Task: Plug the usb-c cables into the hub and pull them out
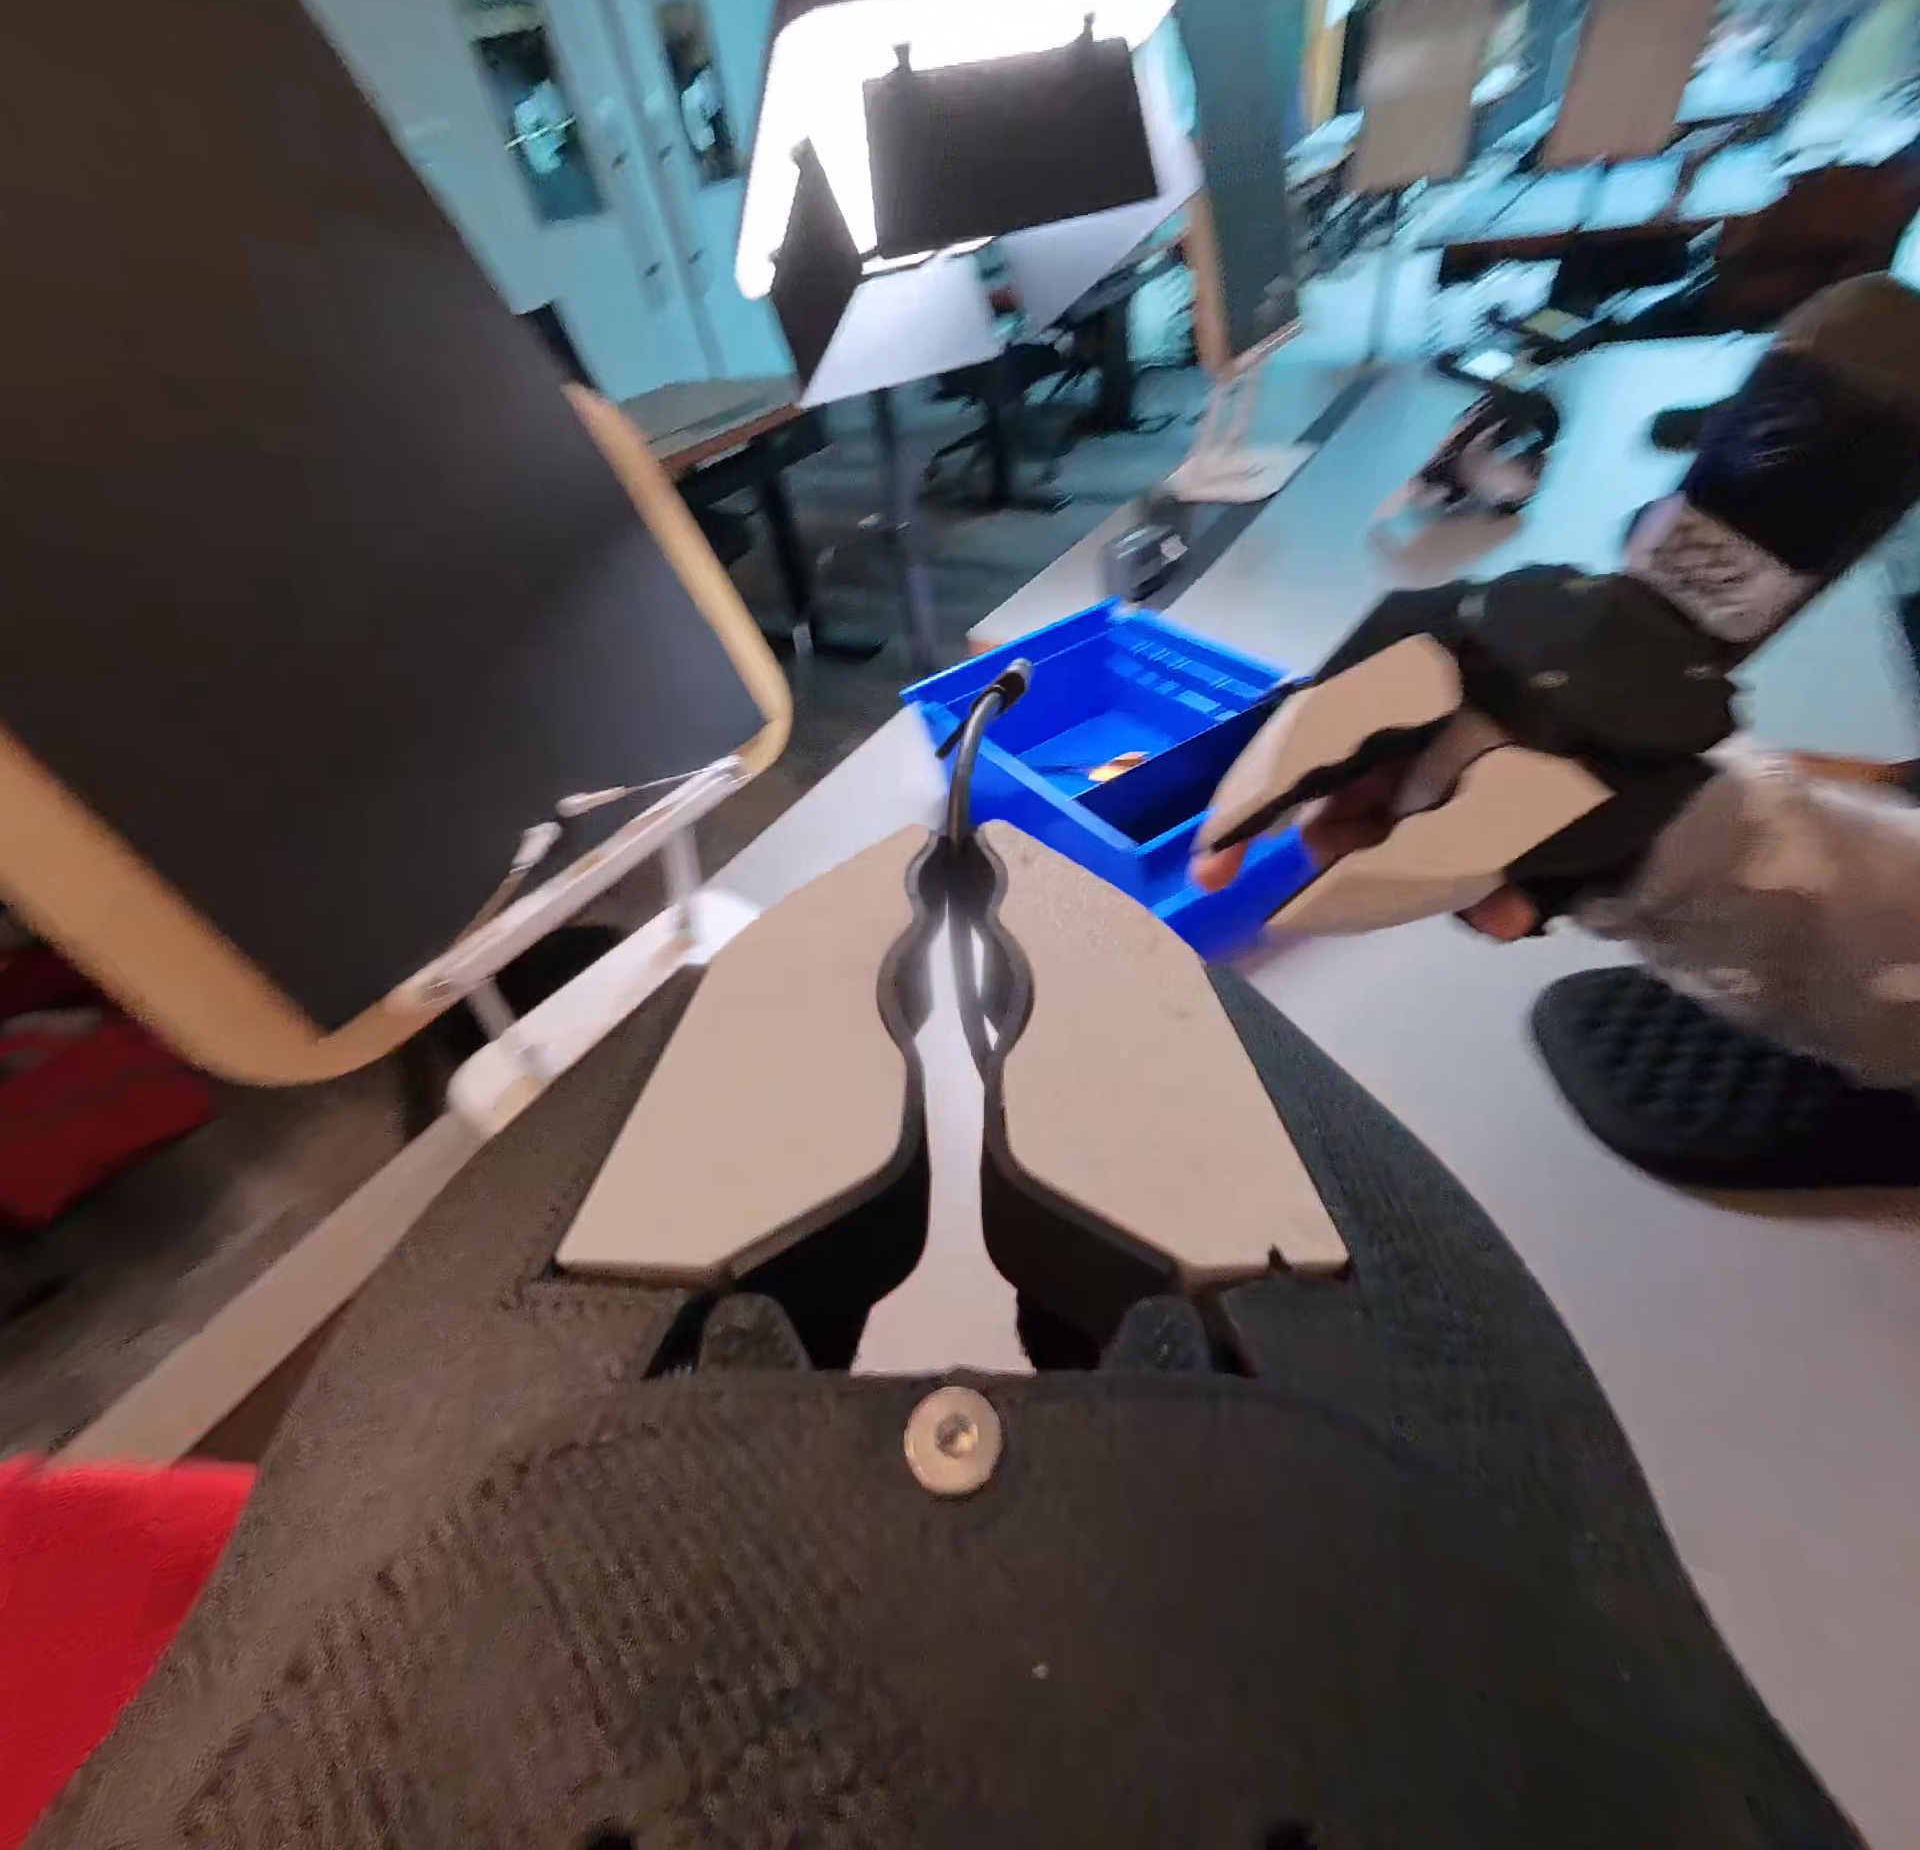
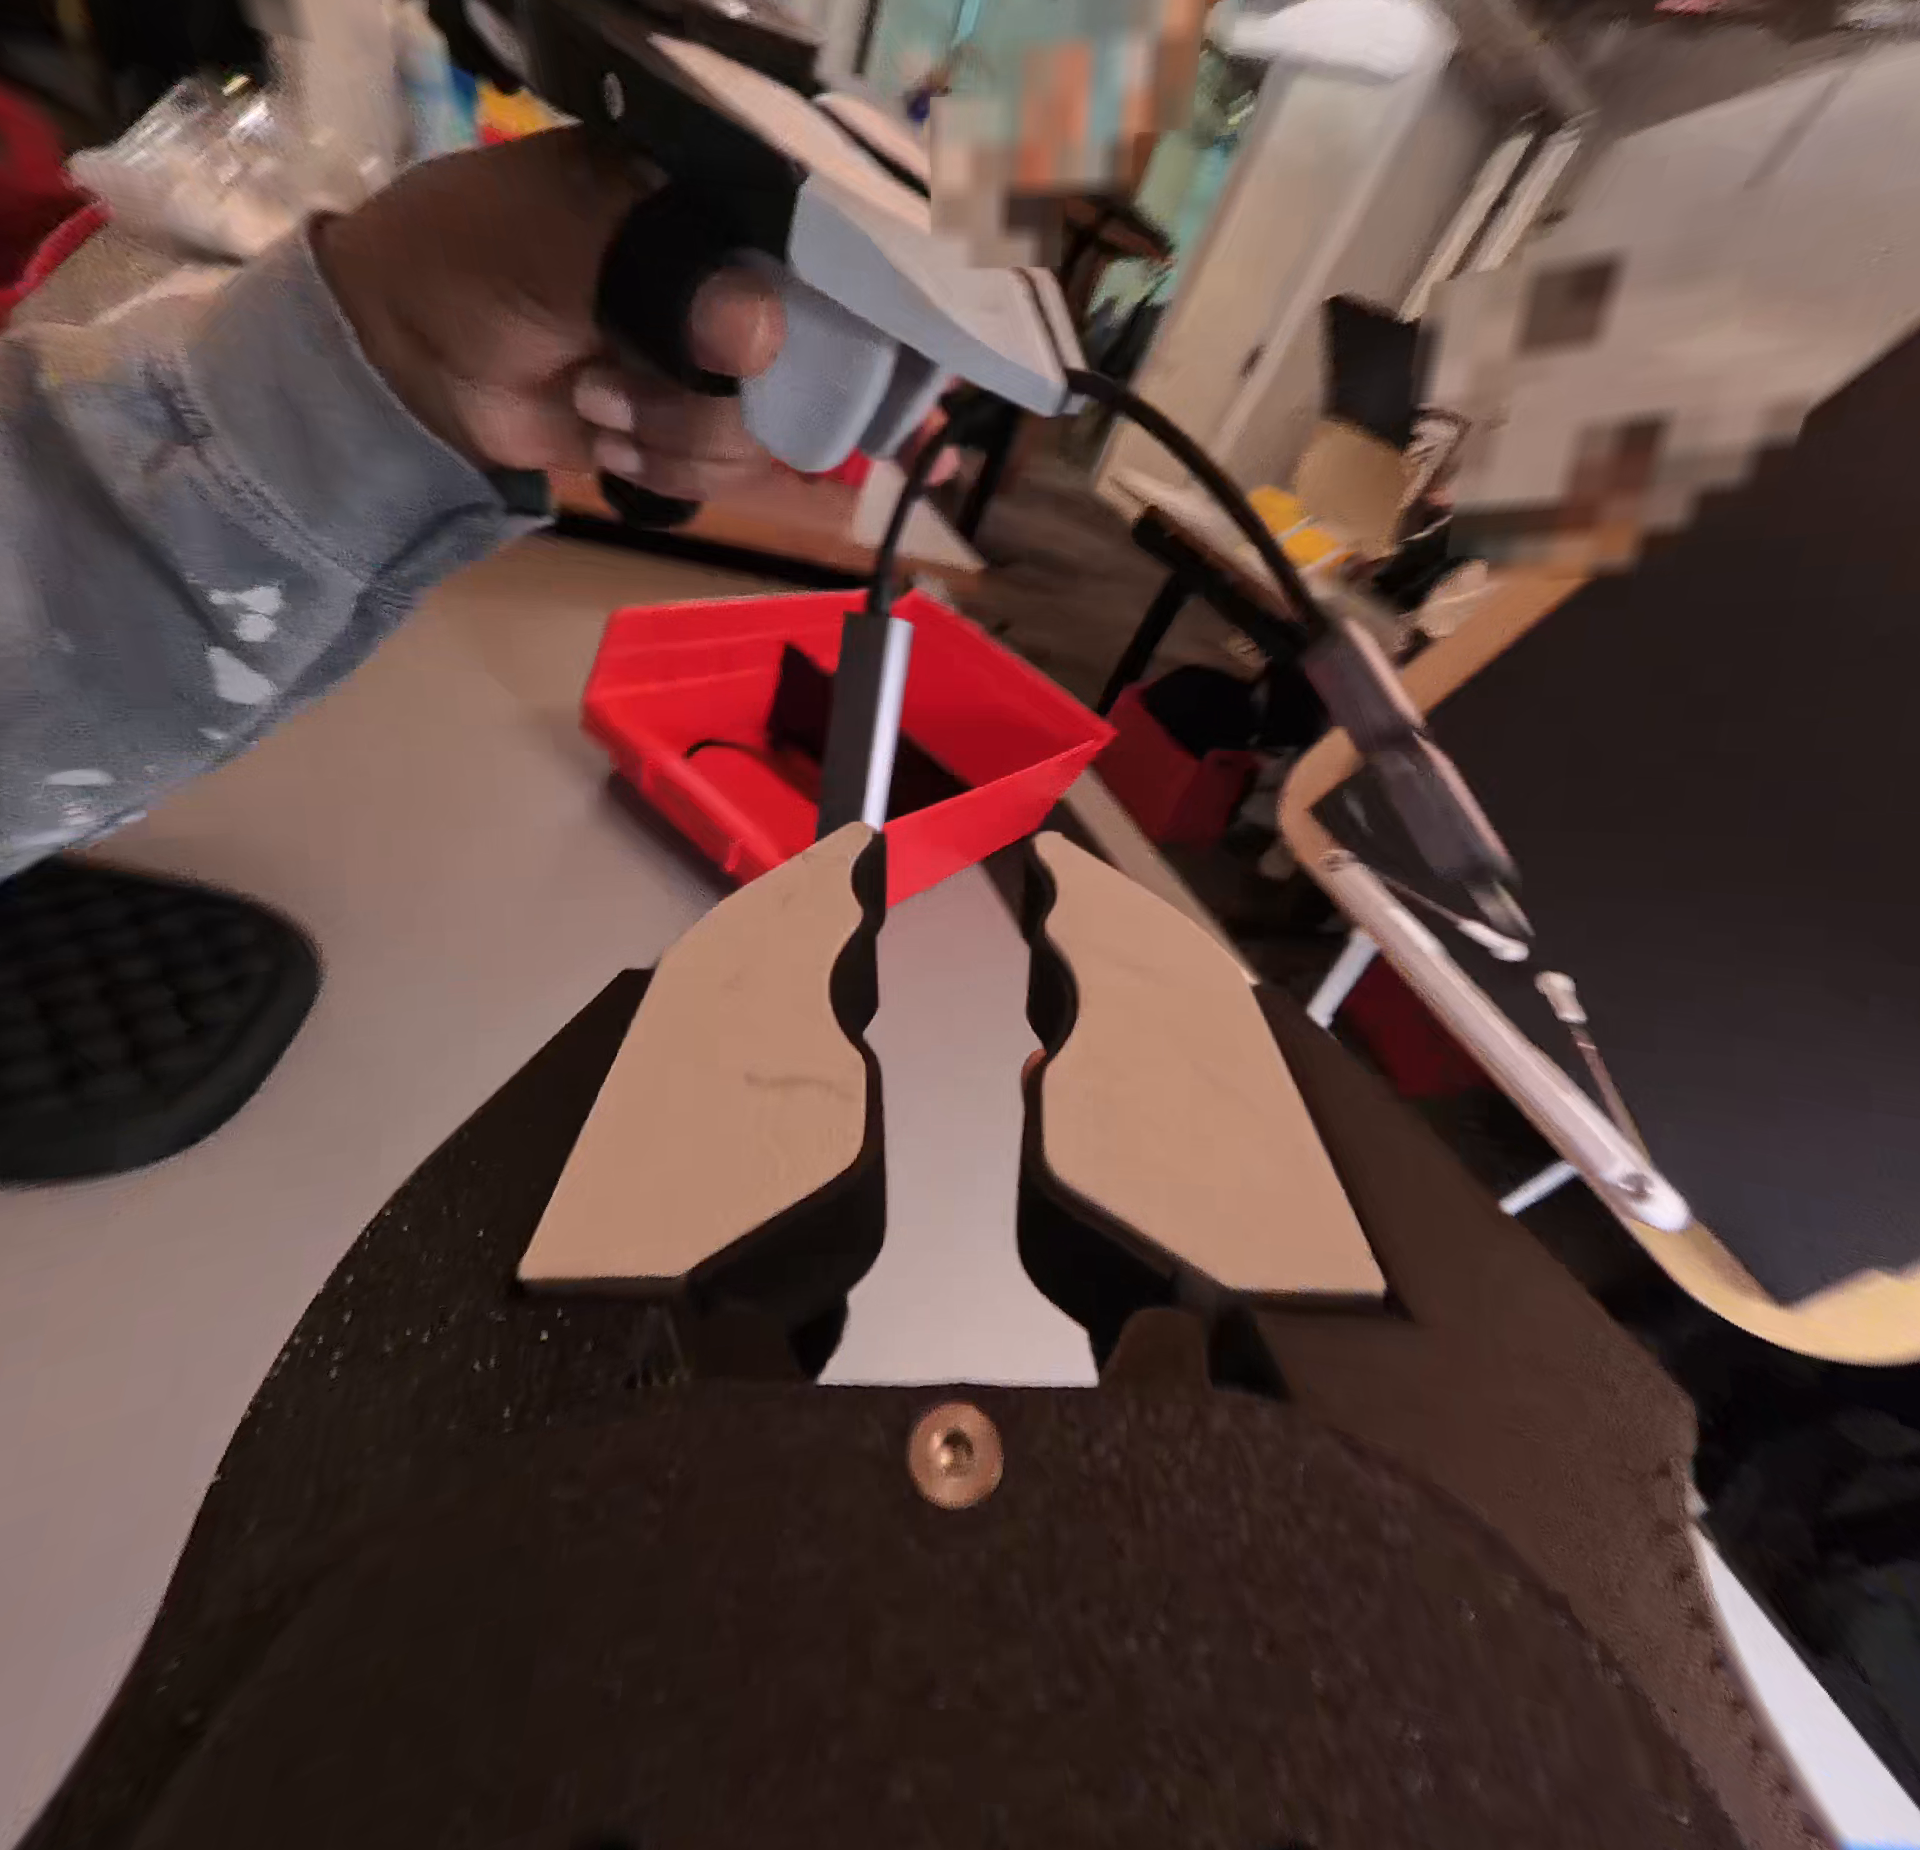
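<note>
The left gripper [image 1: 956,844] has its fingers pinched on a black cable [image 1: 971,751] above the white bench [image 1: 1558,1333]; the cable's free end curves up and away toward a blue bin [image 1: 1101,720]. The right gripper [image 2: 951,844] has its fingers spread, a slim black-and-silver hub [image 2: 862,730] touching the left fingertip, its long axis pointing away toward a red bin [image 2: 977,720]. No writing is legible.

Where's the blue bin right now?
In the left wrist view the blue bin sits on the white table, just ahead of the left tool, with the right tool at its right edge.
</note>
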{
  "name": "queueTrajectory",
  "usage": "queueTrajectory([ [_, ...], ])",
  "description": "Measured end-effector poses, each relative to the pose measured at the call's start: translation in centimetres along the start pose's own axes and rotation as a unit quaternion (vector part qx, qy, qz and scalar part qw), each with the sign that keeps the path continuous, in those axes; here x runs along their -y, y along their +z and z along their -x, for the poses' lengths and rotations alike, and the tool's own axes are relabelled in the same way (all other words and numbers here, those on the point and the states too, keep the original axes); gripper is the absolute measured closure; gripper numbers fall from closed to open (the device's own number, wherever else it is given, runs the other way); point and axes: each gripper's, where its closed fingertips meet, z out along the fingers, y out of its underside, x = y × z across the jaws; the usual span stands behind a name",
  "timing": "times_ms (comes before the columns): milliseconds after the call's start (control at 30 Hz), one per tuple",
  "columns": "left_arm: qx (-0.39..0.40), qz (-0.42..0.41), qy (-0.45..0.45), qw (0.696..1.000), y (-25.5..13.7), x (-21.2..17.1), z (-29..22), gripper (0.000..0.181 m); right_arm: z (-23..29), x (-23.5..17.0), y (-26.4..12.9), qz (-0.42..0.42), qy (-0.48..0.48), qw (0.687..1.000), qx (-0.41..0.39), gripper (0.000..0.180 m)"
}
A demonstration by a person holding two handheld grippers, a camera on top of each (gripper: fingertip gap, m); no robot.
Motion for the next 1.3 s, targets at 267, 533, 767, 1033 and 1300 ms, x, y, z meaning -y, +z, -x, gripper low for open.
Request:
queueTrajectory([
  [267, -0.095, 0.021, -0.044, 0.994, 4.7, -3.4, -5.5, 0.177, 3.6, -5.9, 4.0, 0.059, 0.019, 0.995, 0.075, 0.160],
  [533, -0.129, -0.049, -0.057, 0.989, 4.1, -2.4, -5.6, 0.148, 2.1, -2.8, 1.3, -0.052, 0.109, 0.987, 0.105, 0.170],
  [767, -0.228, -0.031, -0.038, 0.972, 3.8, -3.4, -9.1, 0.139, -1.9, 3.6, -4.9, -0.267, 0.252, 0.920, 0.137, 0.171],
  [1033, -0.215, -0.038, 0.004, 0.976, 6.5, -4.1, -11.1, 0.169, -3.1, 4.7, -6.8, -0.331, 0.307, 0.877, 0.162, 0.170],
  [1300, -0.211, -0.064, -0.036, 0.975, 4.6, -2.9, -8.8, 0.171, -2.7, 2.8, -5.9, -0.264, 0.274, 0.911, 0.160, 0.167],
])
